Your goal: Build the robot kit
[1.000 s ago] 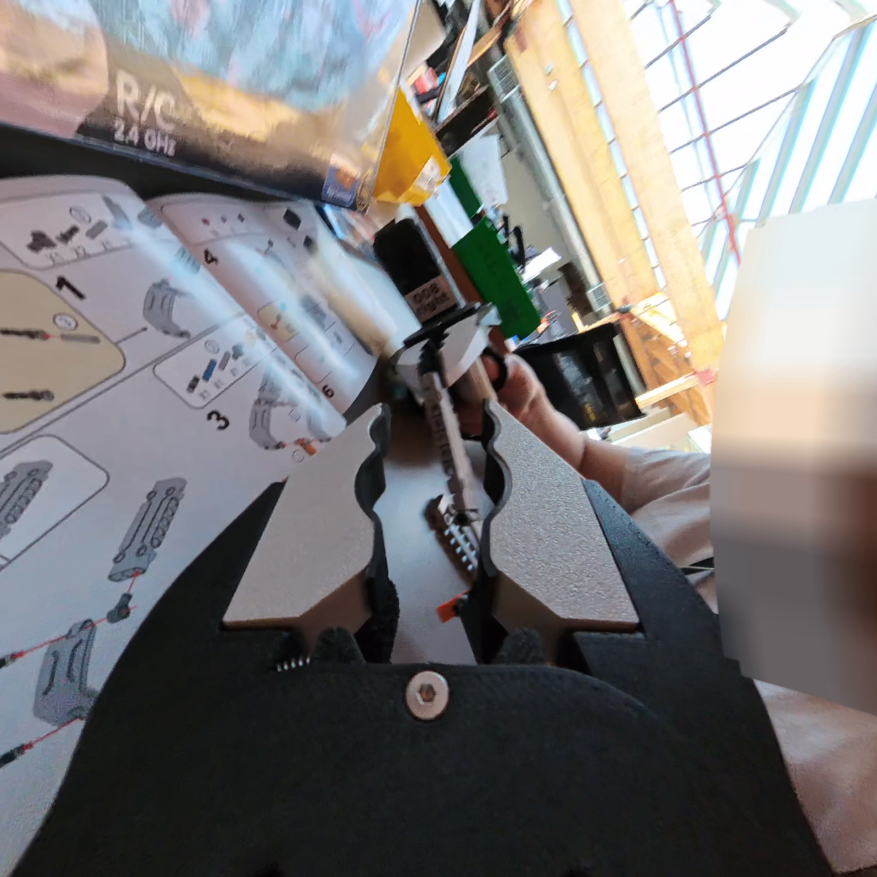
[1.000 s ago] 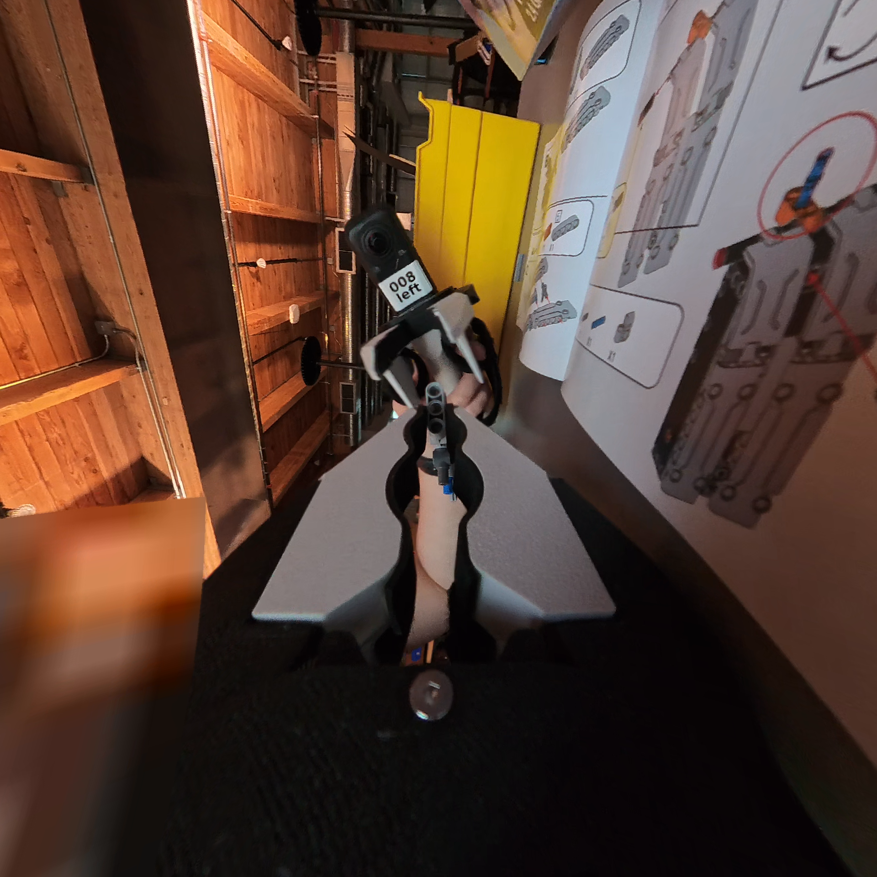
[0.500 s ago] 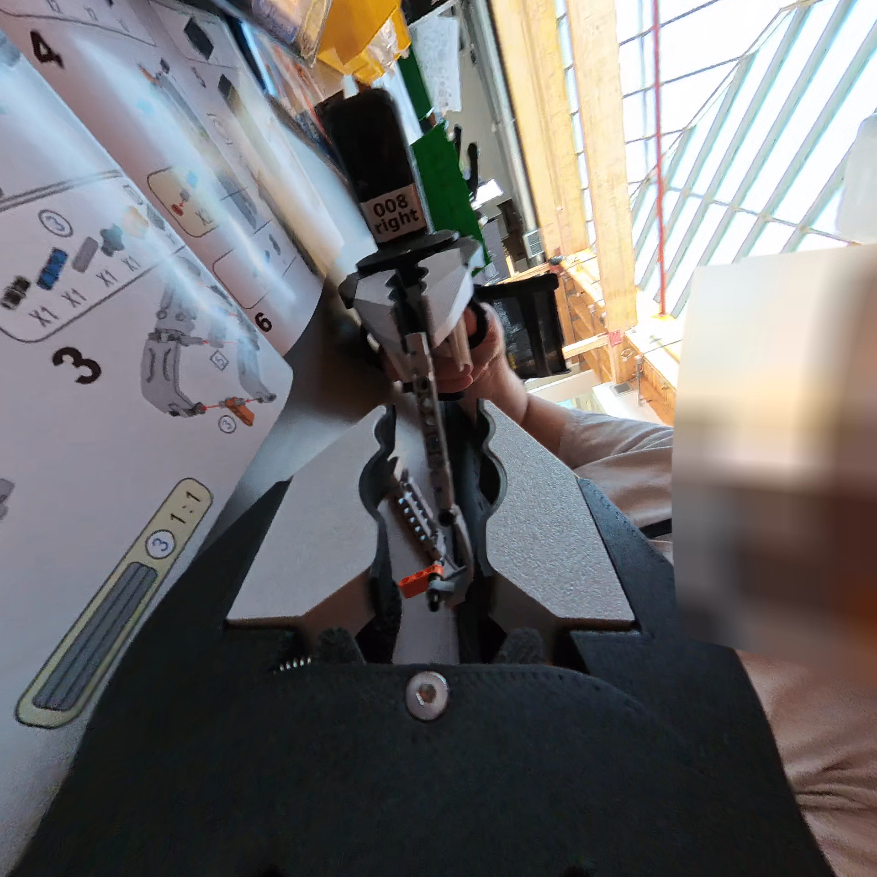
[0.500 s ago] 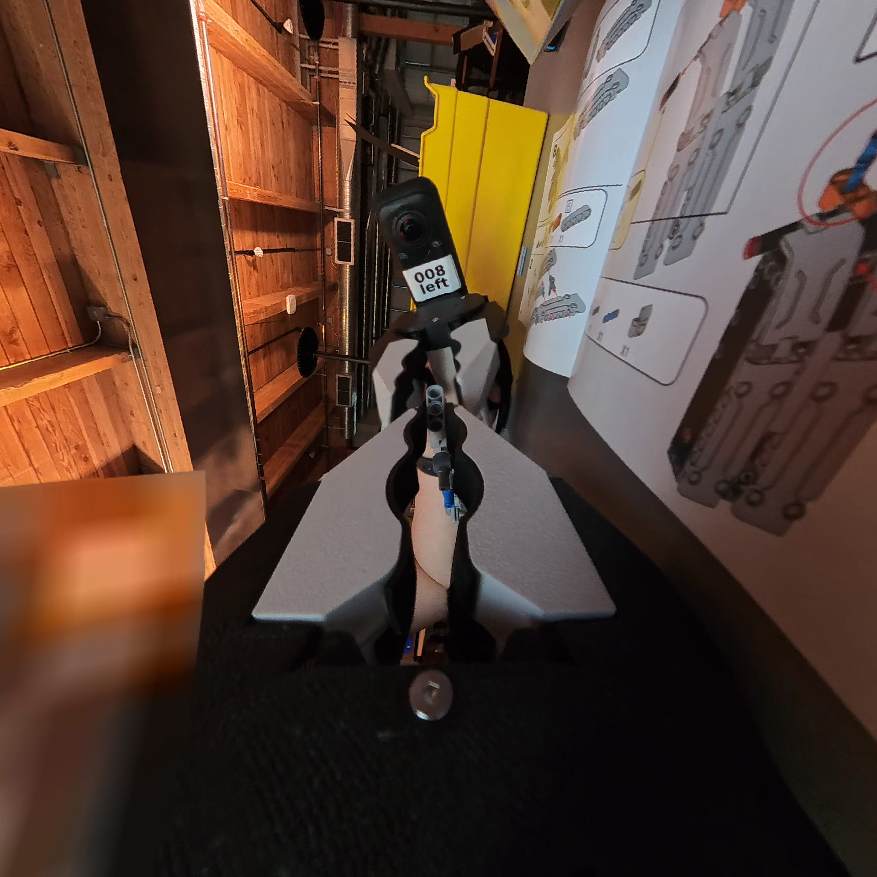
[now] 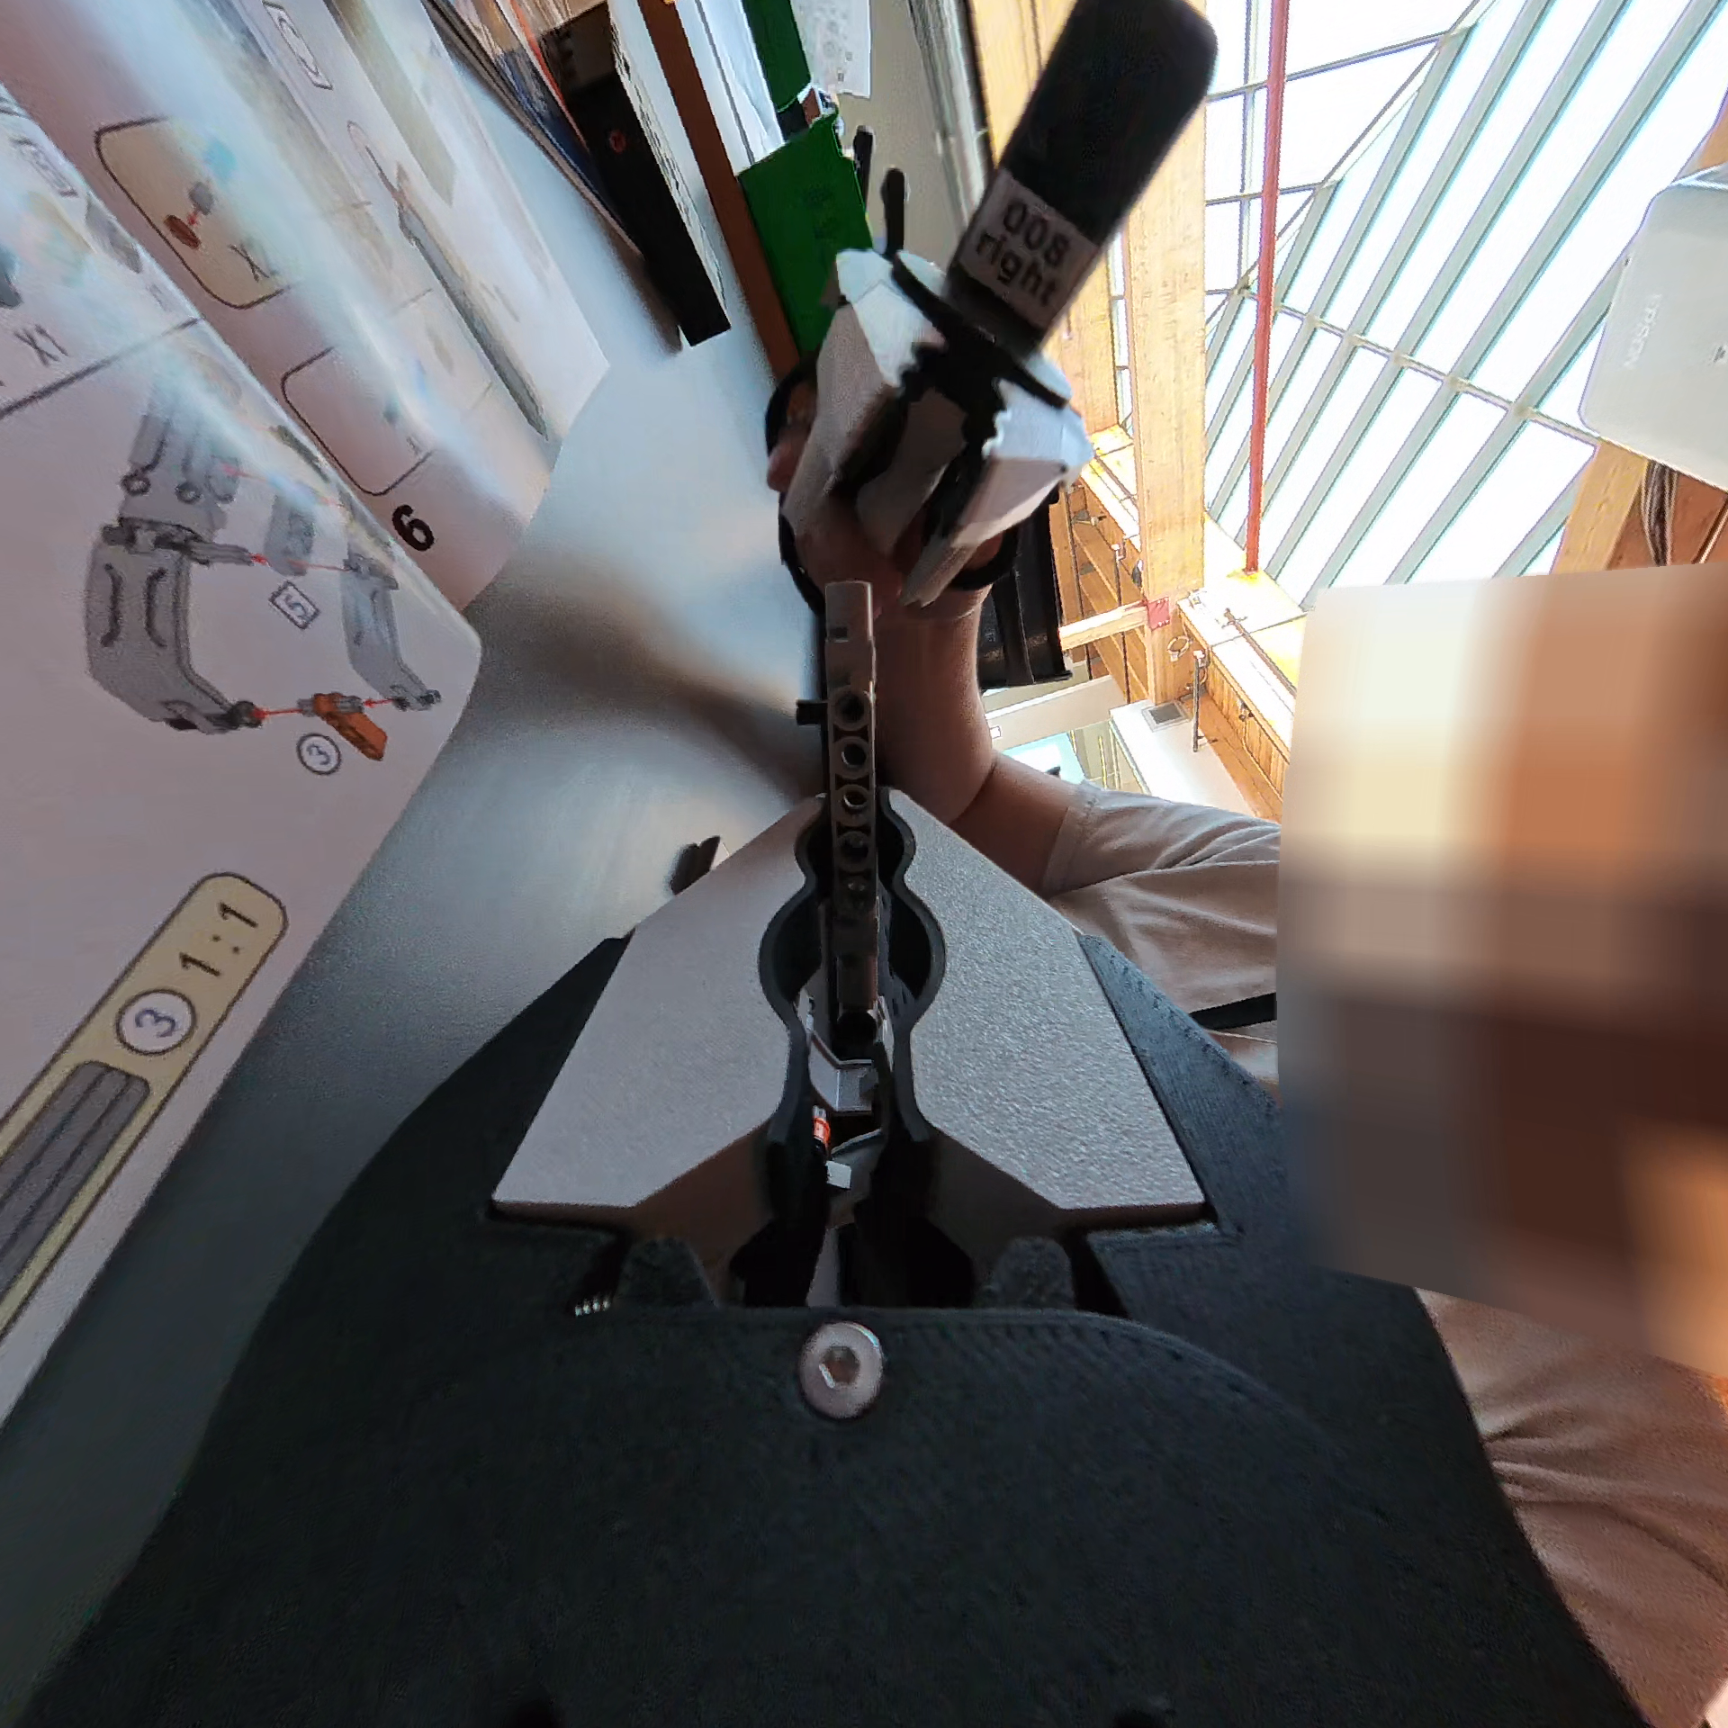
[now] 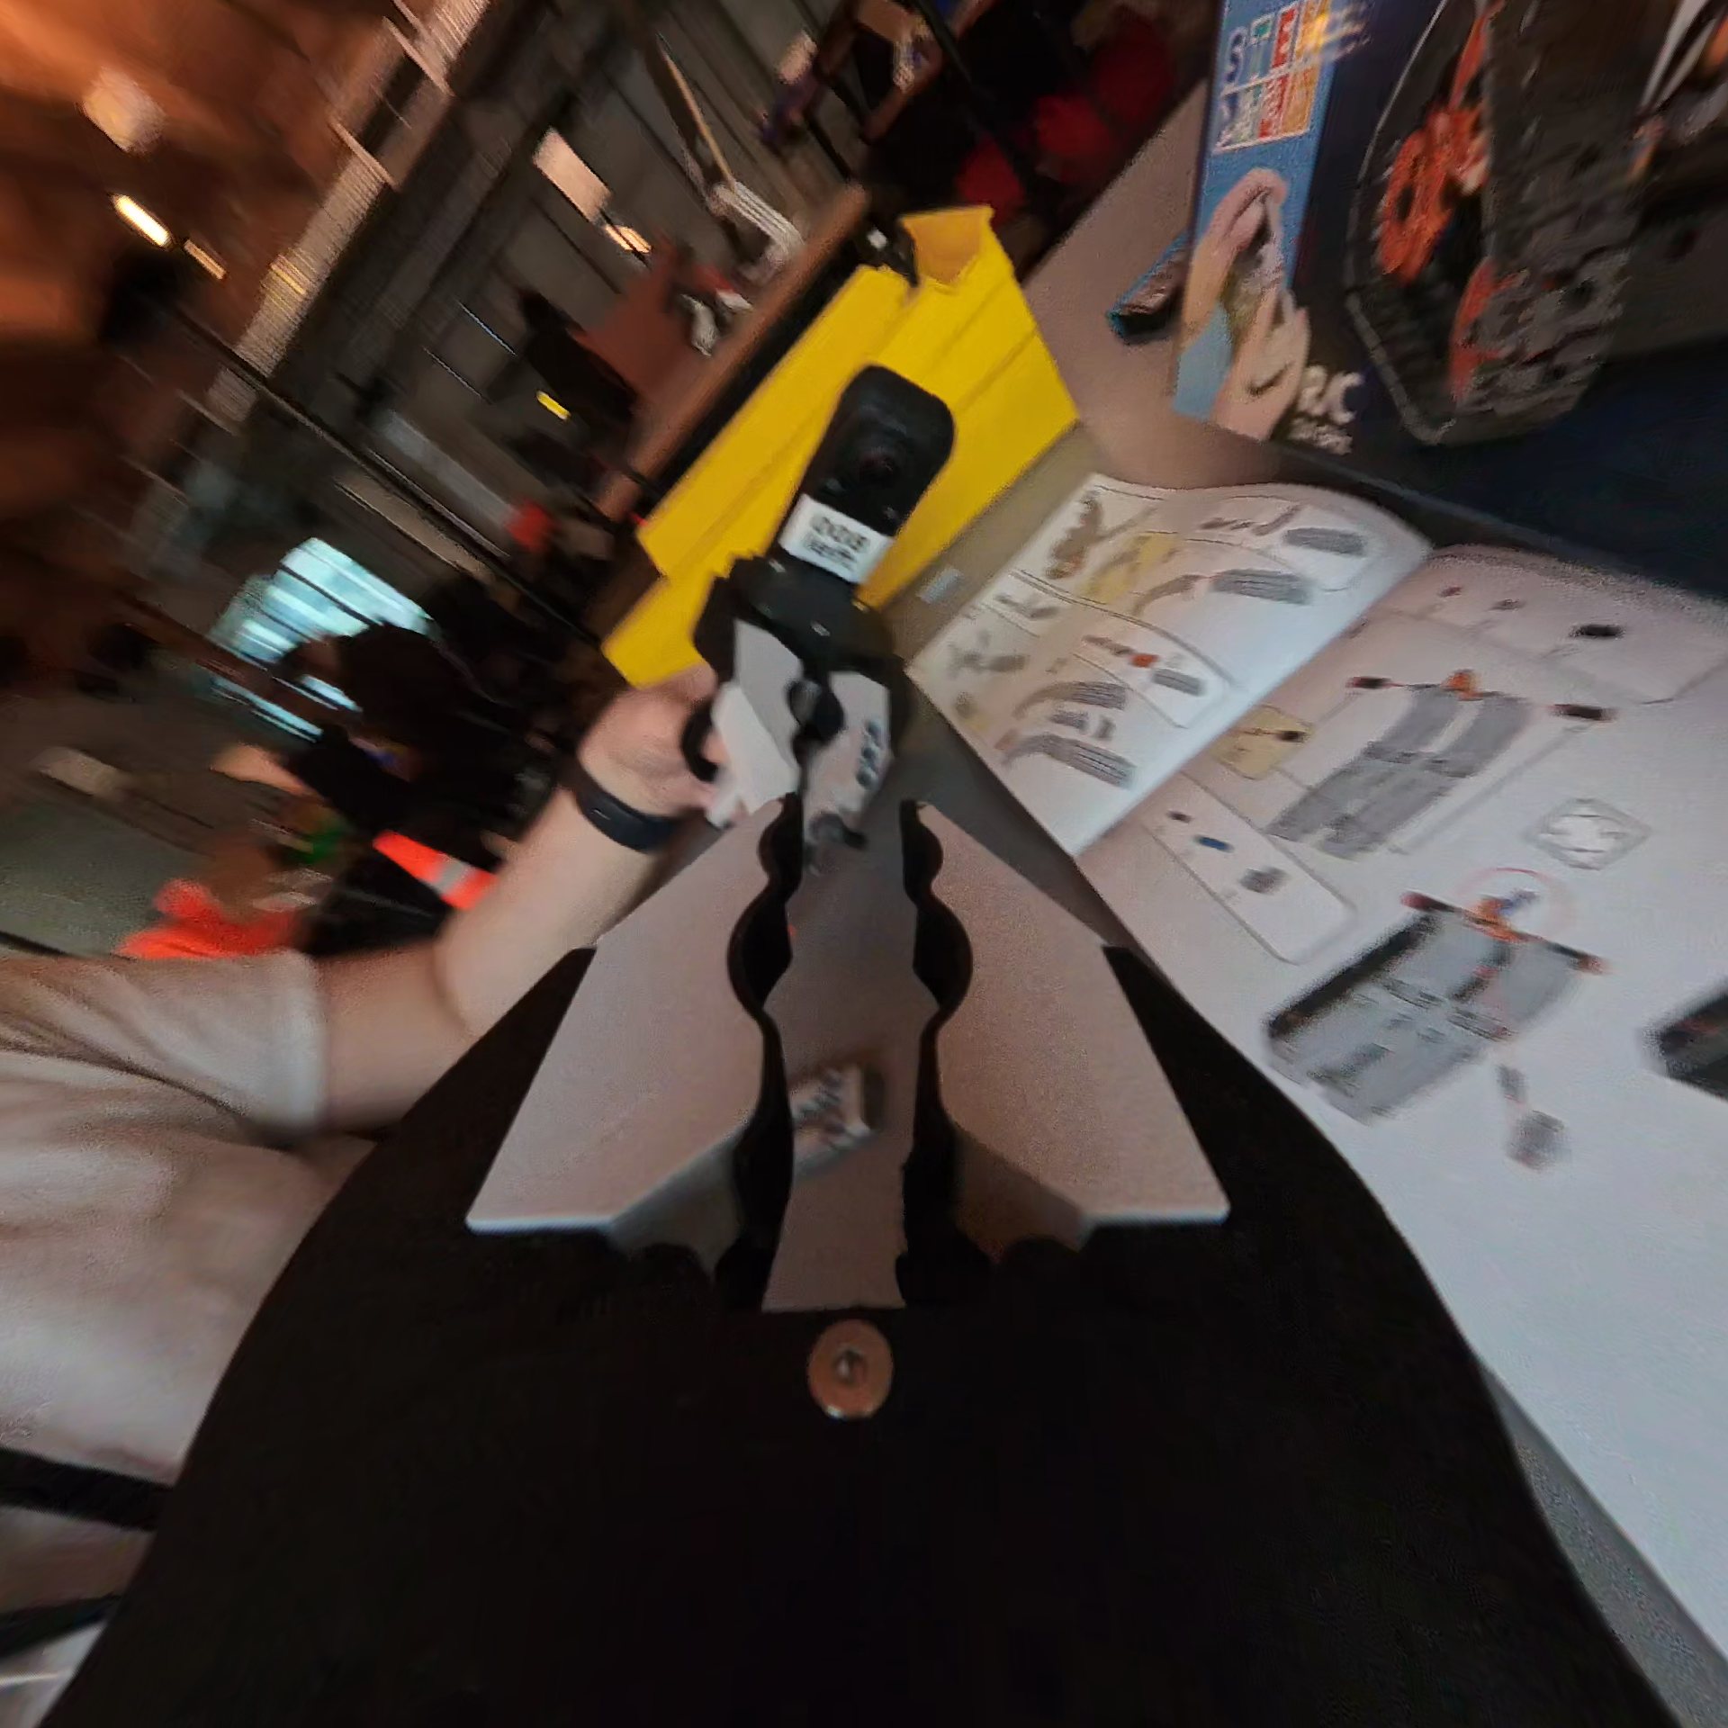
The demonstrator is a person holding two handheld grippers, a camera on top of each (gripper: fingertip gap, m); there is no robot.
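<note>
My left gripper (image 5: pixel 849 828) is shut on a grey beam with holes (image 5: pixel 851 739), which sticks out forward past the fingertips; a small orange part shows deep between the jaws. The right gripper (image 5: pixel 921 524) hangs just beyond the beam's far end, apart from it. In the right wrist view my right gripper (image 6: pixel 846 823) is open and empty. The left gripper (image 6: pixel 809 720) is in front of it, with the beam's end (image 6: pixel 828 828) pointing at me. A blurred grey part (image 6: pixel 828 1108) lies on the table between my right fingers.
An open instruction booklet (image 5: pixel 234 655) lies on the grey table (image 5: pixel 598 748); it also shows in the right wrist view (image 6: pixel 1403 795). A yellow bin (image 6: pixel 888 393) and a printed toy box (image 6: pixel 1403 234) stand behind it. A person's forearm (image 6: pixel 524 898) reaches in from the left. One gripper's finger ends stand about 7 centimeters off the other's.
The right gripper let go of the grey beam, opened and swung away. The left gripper closed on the beam and now holds it alone.
</note>
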